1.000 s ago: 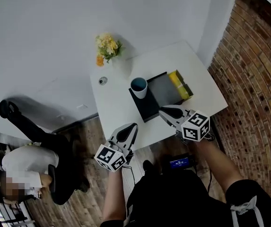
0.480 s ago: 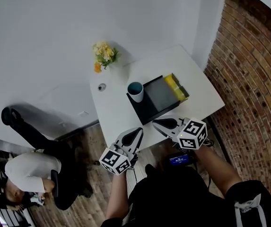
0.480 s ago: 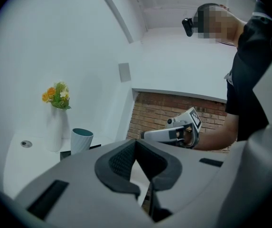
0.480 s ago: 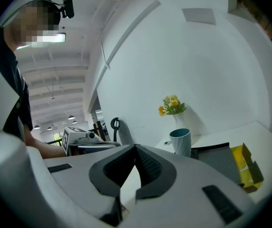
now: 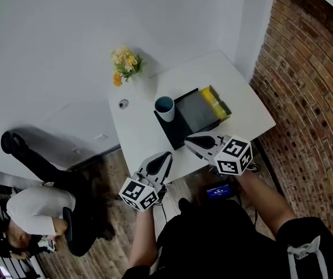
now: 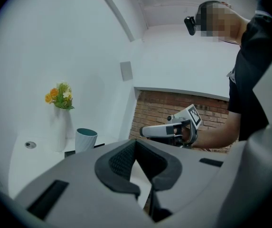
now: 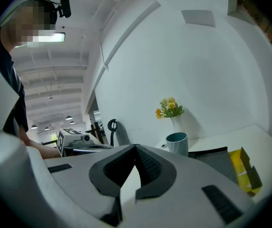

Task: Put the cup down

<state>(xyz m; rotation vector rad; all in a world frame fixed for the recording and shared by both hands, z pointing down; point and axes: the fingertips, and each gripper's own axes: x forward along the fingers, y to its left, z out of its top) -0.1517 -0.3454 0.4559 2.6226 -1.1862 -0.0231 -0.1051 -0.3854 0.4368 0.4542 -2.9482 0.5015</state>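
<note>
1. The cup (image 5: 165, 108) stands upright on the white table (image 5: 244, 95), centre frame, at the upper-left corner of a dark tray (image 5: 185, 133).
2. A yellow box (image 5: 215, 102) lies at the tray's right end; flowers (image 5: 124, 63) stand upper left of the cup.
3. Below, clear of the cup, the left gripper (image 5: 164, 156) and right gripper (image 5: 188, 140) both have their jaws pressed together on nothing.

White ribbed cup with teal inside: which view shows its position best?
Head view: the white ribbed cup shows from above, at a corner of the black tray. Both gripper views show it only side-on, upright, small beyond the jaws.
</note>
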